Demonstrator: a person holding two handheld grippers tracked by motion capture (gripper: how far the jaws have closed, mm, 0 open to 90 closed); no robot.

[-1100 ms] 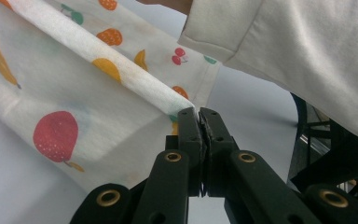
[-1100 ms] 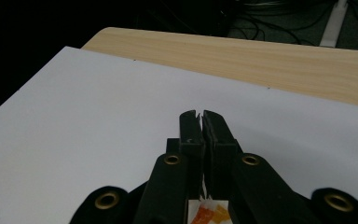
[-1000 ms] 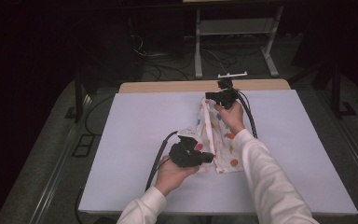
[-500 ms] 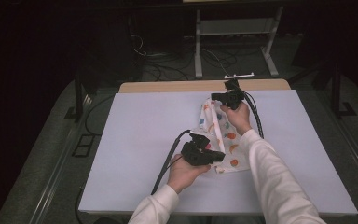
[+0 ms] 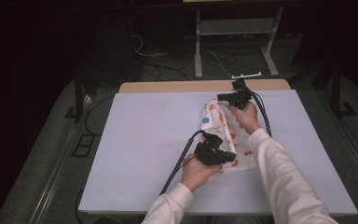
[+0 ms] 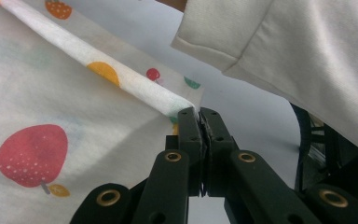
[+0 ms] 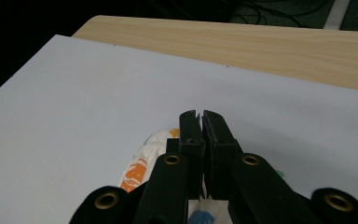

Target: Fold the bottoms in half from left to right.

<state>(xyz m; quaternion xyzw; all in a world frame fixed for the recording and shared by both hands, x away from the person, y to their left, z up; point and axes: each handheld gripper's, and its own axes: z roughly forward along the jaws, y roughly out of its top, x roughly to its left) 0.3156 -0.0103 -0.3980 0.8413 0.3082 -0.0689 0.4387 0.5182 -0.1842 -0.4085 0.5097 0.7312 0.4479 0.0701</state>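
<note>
A white cloth printed with coloured fruit lies bunched lengthwise on the white table cover. My left gripper is at the cloth's near end, its jaws shut on a folded corner of the cloth. The right gripper is at the far end, pointing left. Its jaws are shut too, with the cloth bulging beneath them and a strip caught between them lower down. A cream sleeve crosses above the left gripper.
A wooden table edge shows beyond the white cover. A metal stand and floor cables sit behind the table. Black cables trail from the left gripper and the right.
Both hands have shifted to the right across the table, taking the cloth along. The left gripper has come over the cloth's near end. Both jaws stayed shut.
</note>
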